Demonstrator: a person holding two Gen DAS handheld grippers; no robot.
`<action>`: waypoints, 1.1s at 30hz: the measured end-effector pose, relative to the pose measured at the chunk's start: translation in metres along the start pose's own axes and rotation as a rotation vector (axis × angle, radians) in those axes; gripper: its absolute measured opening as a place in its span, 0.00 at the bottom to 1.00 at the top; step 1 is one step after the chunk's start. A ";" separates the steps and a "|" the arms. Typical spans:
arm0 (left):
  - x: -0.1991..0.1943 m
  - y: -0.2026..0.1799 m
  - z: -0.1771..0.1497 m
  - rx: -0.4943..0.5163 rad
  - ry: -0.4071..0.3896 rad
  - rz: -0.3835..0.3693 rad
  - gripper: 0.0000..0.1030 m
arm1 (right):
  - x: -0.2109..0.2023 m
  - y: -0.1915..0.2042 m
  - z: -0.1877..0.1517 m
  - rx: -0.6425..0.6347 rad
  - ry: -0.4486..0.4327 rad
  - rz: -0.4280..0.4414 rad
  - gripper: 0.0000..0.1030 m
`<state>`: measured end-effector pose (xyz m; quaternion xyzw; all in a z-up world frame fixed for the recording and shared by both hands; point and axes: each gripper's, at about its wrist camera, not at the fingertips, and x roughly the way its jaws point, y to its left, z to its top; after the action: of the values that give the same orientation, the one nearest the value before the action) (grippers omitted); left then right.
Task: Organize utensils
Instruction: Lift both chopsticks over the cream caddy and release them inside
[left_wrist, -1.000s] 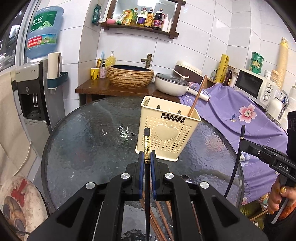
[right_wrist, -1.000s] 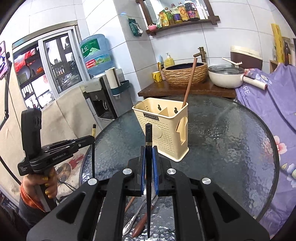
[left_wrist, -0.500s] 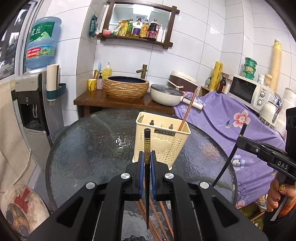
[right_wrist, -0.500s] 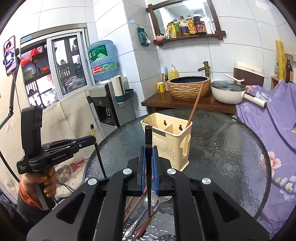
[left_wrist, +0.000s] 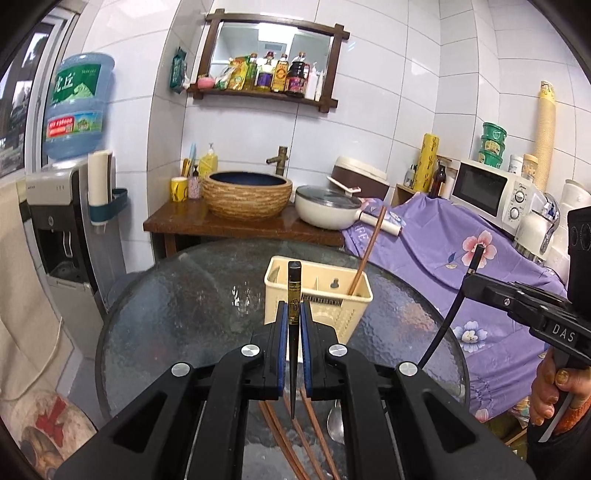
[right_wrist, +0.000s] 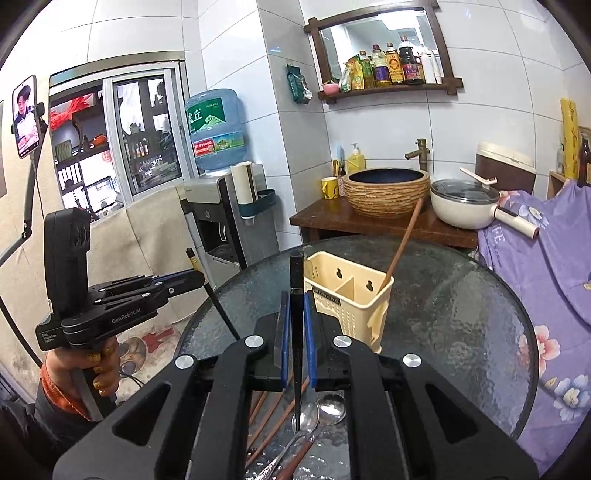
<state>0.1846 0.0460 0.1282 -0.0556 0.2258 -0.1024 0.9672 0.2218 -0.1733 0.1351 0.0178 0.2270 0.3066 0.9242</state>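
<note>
A cream utensil holder (left_wrist: 325, 295) (right_wrist: 347, 295) stands on the round glass table (left_wrist: 192, 306) with one brown chopstick (left_wrist: 365, 254) leaning in its right compartment. My left gripper (left_wrist: 291, 317) is shut on a black chopstick (left_wrist: 293, 295) with a gold band, held upright well above the table, in front of the holder. My right gripper (right_wrist: 295, 317) is shut on a second black chopstick (right_wrist: 295, 288), also upright and raised. Brown chopsticks (left_wrist: 280, 435) and metal spoons (right_wrist: 310, 413) lie on the glass below the grippers.
A wooden counter (left_wrist: 221, 225) with a woven basin (left_wrist: 247, 192) and a white pot (left_wrist: 325, 210) stands behind the table. A purple flowered cloth (left_wrist: 461, 251) covers furniture on the right. A water dispenser (left_wrist: 62, 221) stands on the left.
Both grippers have risen and pulled back from the holder, each still holding its black chopstick. The holder looks smaller and lower in both views.
</note>
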 end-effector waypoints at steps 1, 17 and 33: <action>0.000 -0.001 0.005 0.002 -0.006 -0.002 0.07 | 0.000 0.000 0.004 -0.002 -0.002 0.001 0.08; 0.017 -0.022 0.146 0.004 -0.155 0.018 0.06 | 0.005 -0.008 0.140 -0.021 -0.175 -0.106 0.08; 0.134 -0.003 0.083 -0.086 0.026 0.066 0.06 | 0.110 -0.054 0.080 0.065 -0.050 -0.214 0.08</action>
<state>0.3385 0.0179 0.1456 -0.0882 0.2444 -0.0612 0.9637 0.3643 -0.1456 0.1521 0.0312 0.2143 0.1984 0.9559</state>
